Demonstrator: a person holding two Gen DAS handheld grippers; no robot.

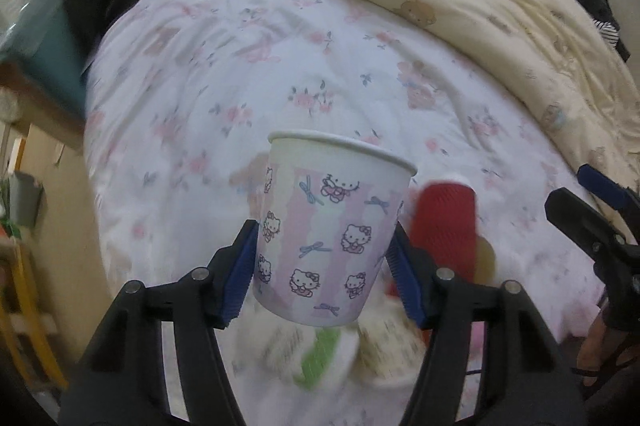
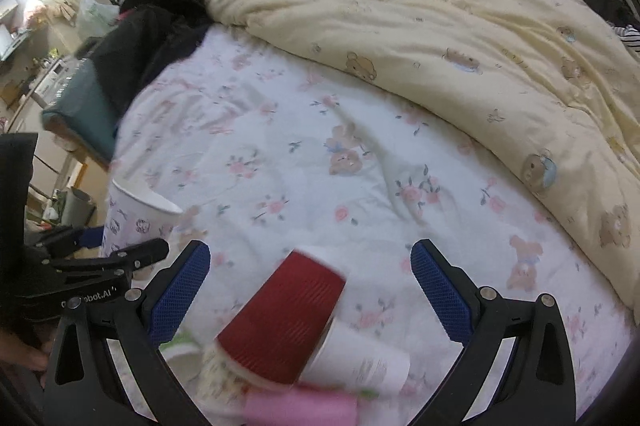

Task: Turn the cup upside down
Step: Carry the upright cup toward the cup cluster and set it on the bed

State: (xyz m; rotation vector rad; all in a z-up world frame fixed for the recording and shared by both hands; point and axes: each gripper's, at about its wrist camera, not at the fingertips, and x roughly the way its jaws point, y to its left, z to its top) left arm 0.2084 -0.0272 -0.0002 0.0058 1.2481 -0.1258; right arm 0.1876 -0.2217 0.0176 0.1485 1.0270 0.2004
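Note:
My left gripper [image 1: 322,266] is shut on a white and pink cartoon-cat paper cup [image 1: 328,234]. It holds the cup upright, rim up, slightly tilted, above the floral bedsheet [image 1: 240,74]. The same cup [image 2: 132,222] shows at the far left of the right wrist view, with the left gripper's black body below it. My right gripper [image 2: 310,262] is open and empty. It hovers over a red ribbed cup [image 2: 280,318] that lies on its side, mouth toward the camera.
A white cup [image 2: 360,358], a pink cup [image 2: 300,408] and a green-patterned cup [image 1: 320,354] lie in a pile by the red cup [image 1: 444,226]. A cream bear-print duvet [image 2: 460,46] is bunched at the back right. Dark clothes [image 2: 152,26] lie at the back left, near the bed edge.

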